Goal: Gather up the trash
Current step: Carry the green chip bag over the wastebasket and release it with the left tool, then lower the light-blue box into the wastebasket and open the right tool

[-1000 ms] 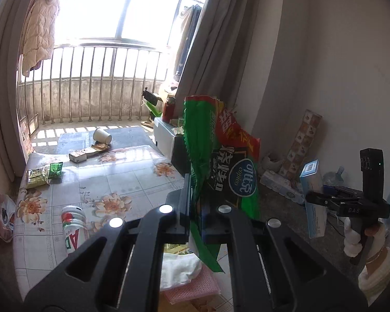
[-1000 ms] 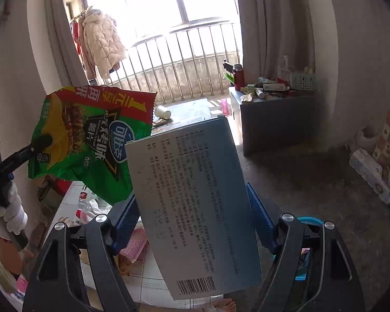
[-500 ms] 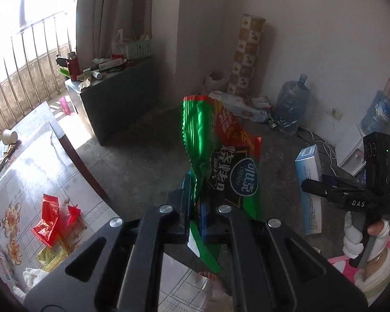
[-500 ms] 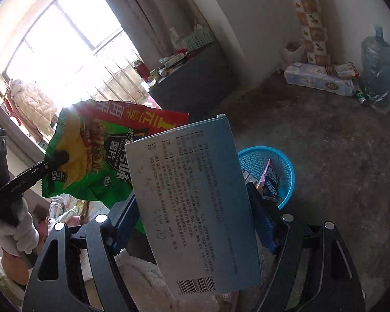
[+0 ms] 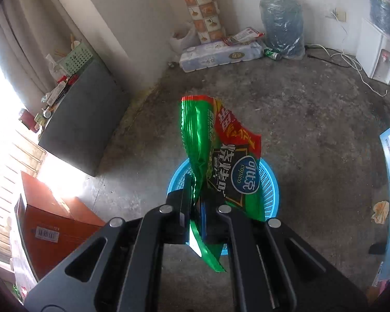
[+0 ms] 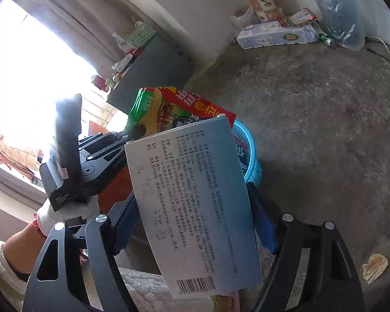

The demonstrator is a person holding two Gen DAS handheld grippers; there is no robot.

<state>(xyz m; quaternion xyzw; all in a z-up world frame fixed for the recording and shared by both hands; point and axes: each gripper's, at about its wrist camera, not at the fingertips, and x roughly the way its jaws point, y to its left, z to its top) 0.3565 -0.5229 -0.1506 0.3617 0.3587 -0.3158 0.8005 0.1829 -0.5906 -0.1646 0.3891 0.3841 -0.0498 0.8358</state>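
- Left gripper (image 5: 197, 202): jaws clamped tight on the lower edge of a green and red snack bag (image 5: 221, 161). The bag stands up from the jaws, crumpled, its printed face turned to the right in the left wrist view.
- Snack bag hangs directly over a blue mesh basket (image 5: 269, 187) that sits on the bare concrete floor (image 5: 312, 119).
- Right gripper (image 6: 195, 223): jaws spread wide and pressed against the two sides of a pale blue carton (image 6: 192, 202); the carton's printed panel and barcode face the camera and it tilts slightly.
- Right wrist view: the carton sits just in front of the basket (image 6: 249, 150); some wrappers are visible inside the basket, detail unclear. The snack bag (image 6: 174, 109) shows behind the carton's top edge.
- A white-gloved hand (image 6: 65, 213) grips the left tool's handle.
- Floor: a crumpled scrap of paper (image 6: 374, 267) lies to the right, well apart from the basket.
- Far wall: pack of tissue rolls (image 5: 221, 54), wrapped water bottle (image 5: 282, 23), both near each other.
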